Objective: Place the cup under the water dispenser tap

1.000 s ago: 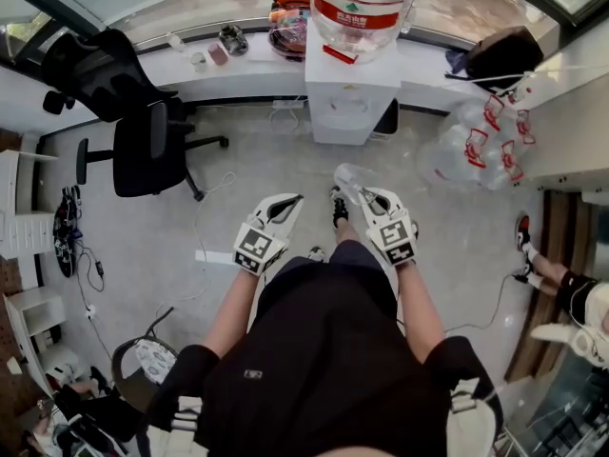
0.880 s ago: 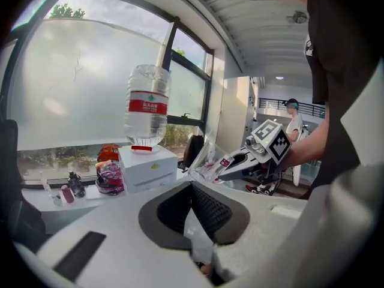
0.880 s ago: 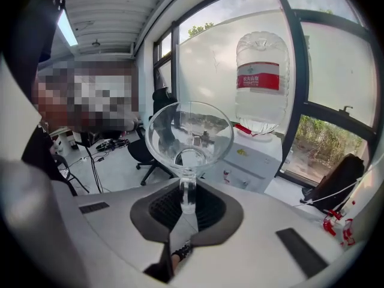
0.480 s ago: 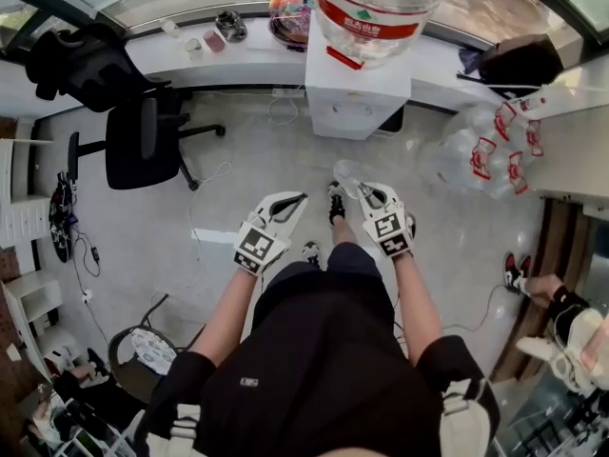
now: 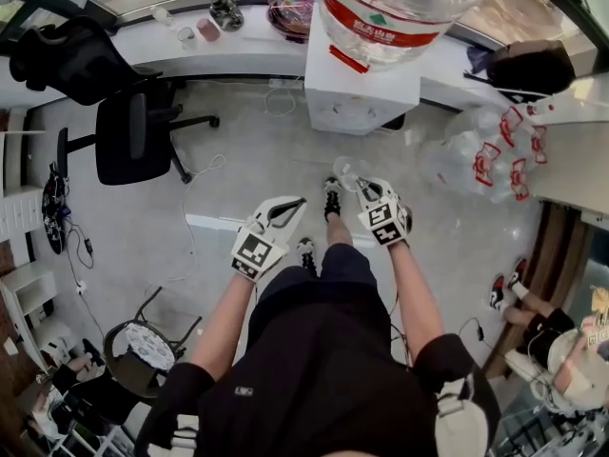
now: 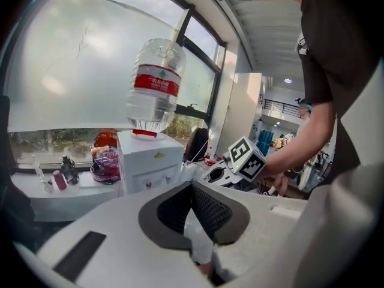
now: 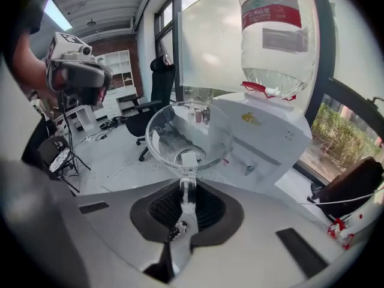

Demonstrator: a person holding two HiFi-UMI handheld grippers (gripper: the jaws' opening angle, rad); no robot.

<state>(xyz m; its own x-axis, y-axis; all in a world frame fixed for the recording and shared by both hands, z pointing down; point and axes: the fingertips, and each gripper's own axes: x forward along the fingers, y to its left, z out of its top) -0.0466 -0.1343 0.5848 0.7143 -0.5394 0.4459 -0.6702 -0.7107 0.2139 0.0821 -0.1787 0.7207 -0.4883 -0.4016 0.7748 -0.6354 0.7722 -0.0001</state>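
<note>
Cup clamped by its rim in right tongs; left tongs together, empty. Head view alone shows it's well short of the dispenser.

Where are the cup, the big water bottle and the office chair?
cup (image 7: 189,134): right gripper view, its clear wall.
water bottle (image 7: 270,11): right gripper view, its red label.
office chair (image 5: 128,139): head view, its dark backrest.

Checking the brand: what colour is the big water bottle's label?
Red label, clearest in the left gripper view.
</note>
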